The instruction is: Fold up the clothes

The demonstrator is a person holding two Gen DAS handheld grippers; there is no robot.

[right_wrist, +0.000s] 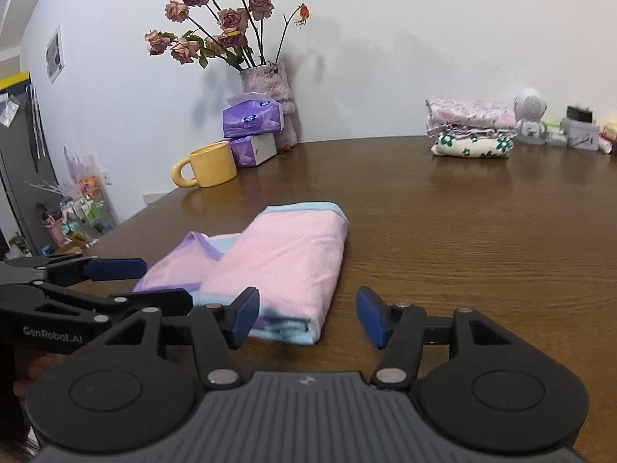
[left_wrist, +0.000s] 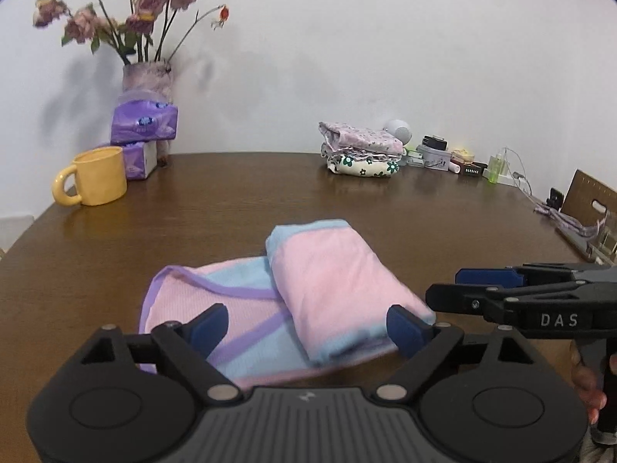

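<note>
Fold step looks done: pink garment (right_wrist: 285,266) lies doubled on counter (right_wrist: 462,239). Left gripper (left_wrist: 308,328) fingers wide, right gripper (right_wrist: 304,316) half-open, both empty. Next prob. re-grip near edge, another fold.

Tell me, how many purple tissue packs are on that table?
2. The upper pack sits on the lower pack, both stacked by the vase, behind the yellow mug. More could hide behind them.
</note>
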